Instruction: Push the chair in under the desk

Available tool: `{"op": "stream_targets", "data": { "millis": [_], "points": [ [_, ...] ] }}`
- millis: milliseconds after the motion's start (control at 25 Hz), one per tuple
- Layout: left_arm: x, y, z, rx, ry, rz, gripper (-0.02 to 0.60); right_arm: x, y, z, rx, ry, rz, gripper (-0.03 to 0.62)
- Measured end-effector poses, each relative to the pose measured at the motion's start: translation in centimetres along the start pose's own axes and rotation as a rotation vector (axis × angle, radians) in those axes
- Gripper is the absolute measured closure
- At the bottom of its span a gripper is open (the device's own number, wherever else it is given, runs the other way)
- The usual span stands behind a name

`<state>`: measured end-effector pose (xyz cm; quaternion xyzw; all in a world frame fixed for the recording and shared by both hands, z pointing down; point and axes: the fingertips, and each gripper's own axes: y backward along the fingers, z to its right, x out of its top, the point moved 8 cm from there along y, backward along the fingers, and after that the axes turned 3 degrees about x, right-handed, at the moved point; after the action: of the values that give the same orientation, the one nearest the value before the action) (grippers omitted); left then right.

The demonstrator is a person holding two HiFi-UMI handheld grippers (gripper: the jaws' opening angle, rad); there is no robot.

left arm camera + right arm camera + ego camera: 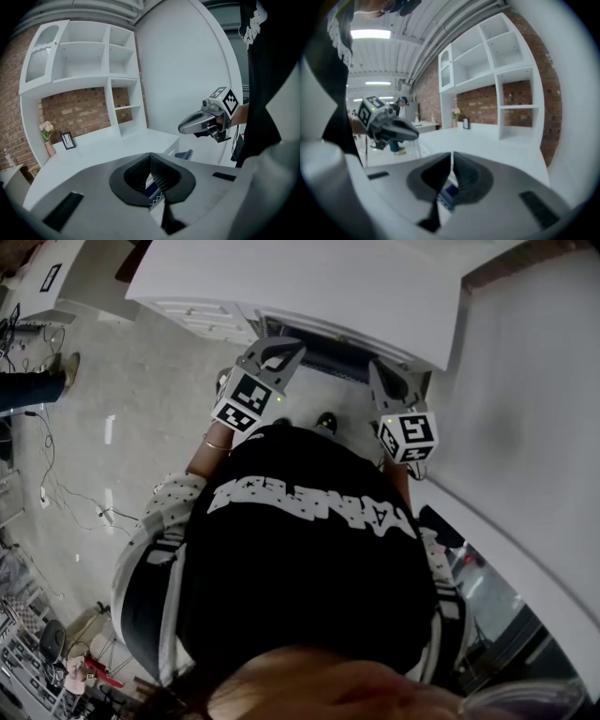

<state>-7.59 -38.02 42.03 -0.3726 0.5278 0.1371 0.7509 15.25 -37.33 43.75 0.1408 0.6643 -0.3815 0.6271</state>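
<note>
The white desk (309,277) lies ahead of me in the head view. The chair (328,357) shows as a dark strip tucked under the desk's front edge. Both grippers hang in the air in front of my chest, apart from the chair. My left gripper (278,351) is shut with nothing in it, and so is my right gripper (382,379). In the left gripper view the closed jaws (151,161) point over the desk top (117,145), with a blue piece of the chair (185,154) below. The right gripper (452,161) shows blue fabric (449,192) under its closed jaws.
A white shelf unit (89,61) stands on the desk against a brick wall, with a flower vase (47,136) and a small frame (68,139). Drawers (202,315) sit under the desk's left side. Cables (56,484) and another person's leg (37,381) are at left.
</note>
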Motion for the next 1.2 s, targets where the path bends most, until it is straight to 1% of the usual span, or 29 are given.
{"op": "stream_targets", "data": {
  "millis": [280,480,680,960,1200],
  "points": [
    [1.9,0.4,-0.1,0.042,-0.002,0.05,0.548,1.7,0.3,0.3,0.022,-0.004,0.054,0.559],
    [1.8,0.9,-0.7,0.068,0.006,0.042,0.548,2.4,-0.2,0.1,0.047,-0.013,0.086,0.56],
    [1.7,1.5,-1.6,0.114,0.012,0.04,0.548,3.0,-1.4,-0.1,0.084,0.0,0.086,0.563],
    [2.0,3.4,-2.0,0.183,0.013,0.034,0.548,3.4,-2.8,-1.1,0.171,0.007,0.095,0.563],
    [1.6,5.3,-2.7,0.252,0.033,0.027,0.546,3.9,-4.7,-2.2,0.244,0.023,0.099,0.563]
  ]
}}
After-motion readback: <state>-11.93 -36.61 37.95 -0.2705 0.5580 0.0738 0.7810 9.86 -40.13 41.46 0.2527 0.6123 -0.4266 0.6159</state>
